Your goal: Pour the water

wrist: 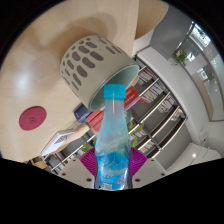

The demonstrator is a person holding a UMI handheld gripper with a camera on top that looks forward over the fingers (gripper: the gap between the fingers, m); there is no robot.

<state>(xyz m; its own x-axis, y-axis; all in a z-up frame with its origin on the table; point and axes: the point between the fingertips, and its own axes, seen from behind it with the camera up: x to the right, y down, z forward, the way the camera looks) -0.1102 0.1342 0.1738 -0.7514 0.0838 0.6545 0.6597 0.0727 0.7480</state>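
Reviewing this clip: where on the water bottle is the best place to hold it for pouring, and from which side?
Mid-body, from the side, is best, as here. The water bottle is tall and slim with a blue cap, so the jaws of the gripper span its narrow width, pressing both sides, leaving the neck free to tip toward the perforated white cup.

Bright, even indoor light, strong fisheye bending toward the rim, slight softness throughout.

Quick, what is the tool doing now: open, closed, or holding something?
Tool: closed on the water bottle, which has a blue cap, with a pink pad pressing on each side.
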